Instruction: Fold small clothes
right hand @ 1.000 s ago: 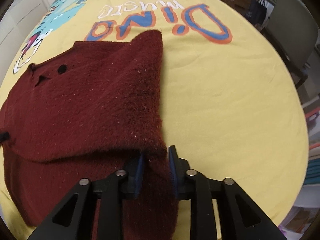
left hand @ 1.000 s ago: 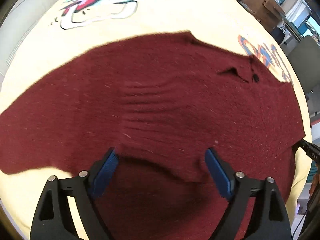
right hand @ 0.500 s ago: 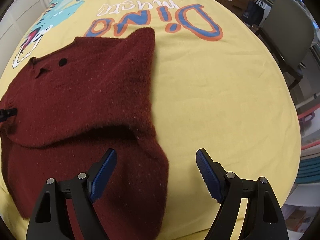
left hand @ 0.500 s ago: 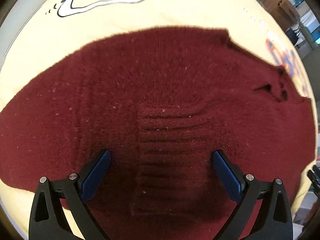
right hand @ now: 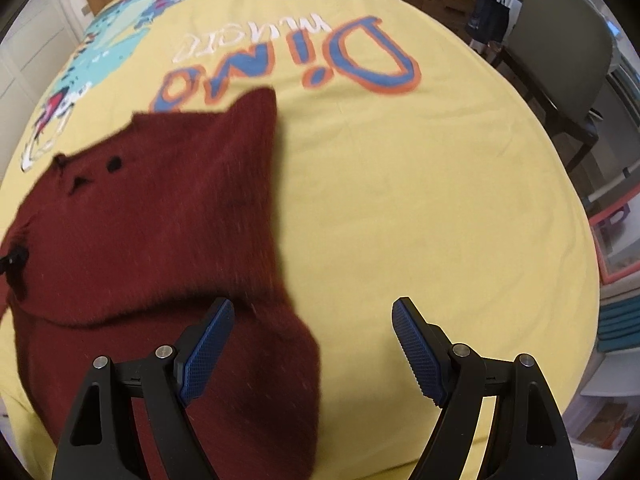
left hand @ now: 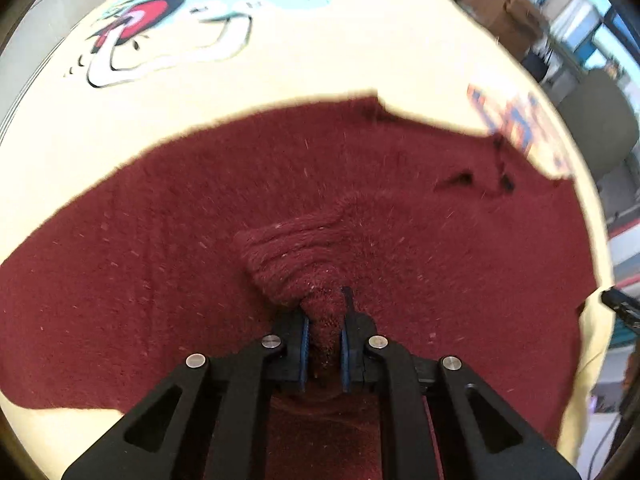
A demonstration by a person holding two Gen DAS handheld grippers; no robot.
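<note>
Sweater [left hand: 160, 260] cuff bunched, pinched inside left gripper [left hand: 324, 344], hem cropped

Setting: an office or lab workroom. Indicators: a counter under a yellow dinosaur-print sheet [right hand: 400, 208], a grey chair [right hand: 560, 40], cardboard boxes [left hand: 500, 12], and stacked storage bins [right hand: 616, 320].

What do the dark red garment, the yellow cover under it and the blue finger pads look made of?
Dark red garment: looks like fuzzy knit, wool or acrylic; matte nap, ribbed cuff bunched in the left gripper.
Yellow cover: smooth thin woven or jersey fabric, matte, with printed lettering.
Blue finger pads: probably rubber or soft plastic; a fine ridged grid shows.
</note>
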